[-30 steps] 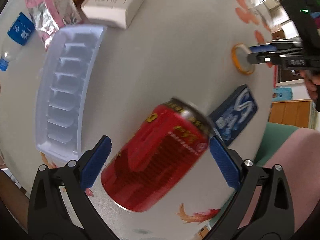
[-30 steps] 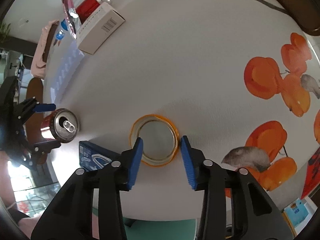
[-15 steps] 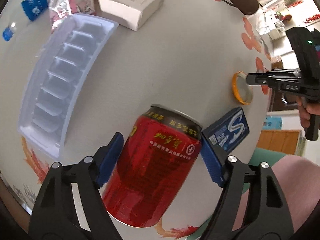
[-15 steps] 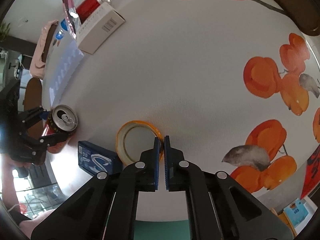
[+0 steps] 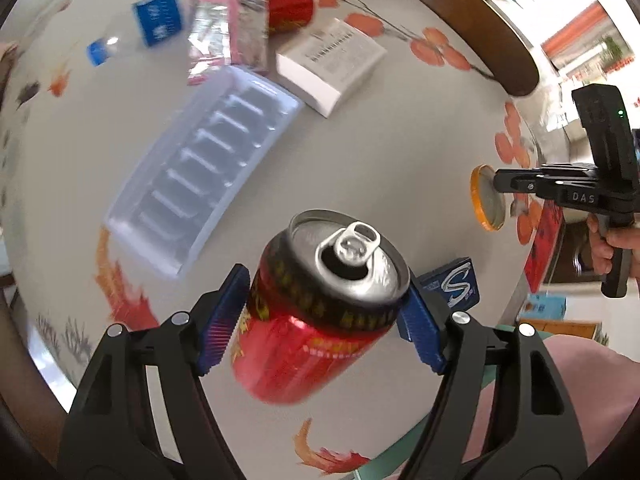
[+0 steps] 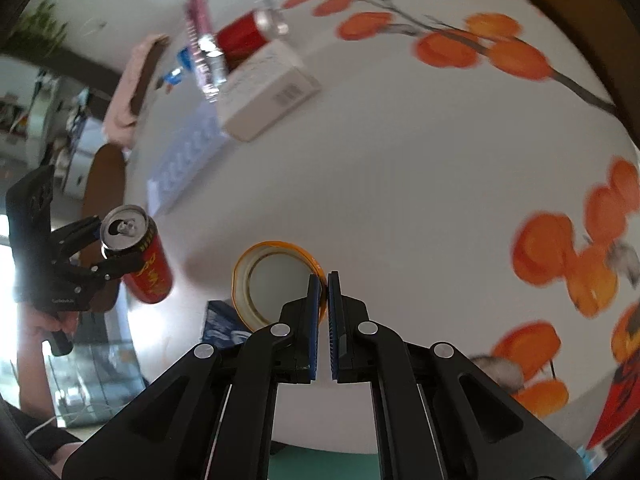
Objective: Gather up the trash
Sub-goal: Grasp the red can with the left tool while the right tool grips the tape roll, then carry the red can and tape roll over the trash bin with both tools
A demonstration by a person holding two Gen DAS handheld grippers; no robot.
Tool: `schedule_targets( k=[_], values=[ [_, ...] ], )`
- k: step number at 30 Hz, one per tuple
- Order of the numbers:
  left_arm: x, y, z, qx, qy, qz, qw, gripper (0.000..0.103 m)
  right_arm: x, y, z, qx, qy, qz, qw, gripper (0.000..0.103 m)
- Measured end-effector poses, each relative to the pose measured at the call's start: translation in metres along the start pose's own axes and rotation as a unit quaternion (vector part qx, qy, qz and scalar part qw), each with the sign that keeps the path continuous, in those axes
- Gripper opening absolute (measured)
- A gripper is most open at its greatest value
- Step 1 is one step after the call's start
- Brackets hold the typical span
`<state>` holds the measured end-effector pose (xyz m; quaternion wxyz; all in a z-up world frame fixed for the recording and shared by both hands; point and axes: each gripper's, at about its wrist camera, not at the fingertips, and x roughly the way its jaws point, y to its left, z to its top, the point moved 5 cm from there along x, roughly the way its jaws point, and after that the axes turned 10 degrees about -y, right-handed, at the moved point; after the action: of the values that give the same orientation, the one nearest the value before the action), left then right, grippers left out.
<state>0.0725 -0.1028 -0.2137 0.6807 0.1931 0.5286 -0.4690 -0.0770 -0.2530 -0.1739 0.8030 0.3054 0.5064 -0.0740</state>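
Left tongs point(image 5: 324, 312) clamped on the red can point(image 5: 320, 304), blue pads pressing both sides just under the rim. Can is off the bench point(image 5: 380, 152), tilted, open mouth facing my camera. Right tongs point(image 6: 323, 292) pinched fully together on the rim of the orange lid point(image 6: 276, 276), biting its edge at about 3 o'clock on the lid; lid hangs tilted, clear of the bench.

Remaining trash on the bench, from the left wrist view: blue packet point(image 5: 452, 282) just behind the can at 3 o'clock, clear plastic tray point(image 5: 204, 184) at 10 o'clock, white box point(image 5: 330, 64) at 12, pink foil wrapper point(image 5: 228, 28), second red can point(image 5: 290, 2) and a water bottle point(image 5: 132, 34) far out at 11–12.

Risks as I see them:
- Can is held high near the rim and tilted. If any liquid is left, it could spill through the opening onto the bench. Thin wall could also dent and slide out of the pads.
- Lid is held by a thin edge only. A quick swing could let it pivot or drop.
- No bin visible in either view, so I'd be carrying both blind; the tongs are near each other and could collide if I cross paths.
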Motion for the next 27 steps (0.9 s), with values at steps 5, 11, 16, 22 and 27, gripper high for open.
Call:
schedule_targets(
  k=[5,11,16,22,27],
  values=[
    [-0.021,0.010,-0.019,-0.059,-0.029,0.035,0.9972,0.070,0.013,0.030,0.014,-0.068,0.028,0.047,0.996,0.005],
    [-0.040,0.018,-0.043,-0.143,-0.066,0.063,0.9856,0.070,0.020,0.058,0.025,-0.133,0.049,0.082,0.986,0.005],
    [-0.065,0.021,-0.058,-0.196,-0.101,0.089,0.9714,0.070,0.021,0.088,0.033,-0.184,0.065,0.115,0.974,0.005],
    [-0.099,0.027,-0.092,-0.254,-0.135,0.122,0.9498,0.070,0.025,0.135,0.025,-0.250,0.097,0.152,0.951,0.005],
    [-0.133,0.037,-0.151,-0.314,-0.159,0.148,0.9243,0.070,0.032,0.193,-0.005,-0.304,0.124,0.180,0.927,0.005]
  ],
)
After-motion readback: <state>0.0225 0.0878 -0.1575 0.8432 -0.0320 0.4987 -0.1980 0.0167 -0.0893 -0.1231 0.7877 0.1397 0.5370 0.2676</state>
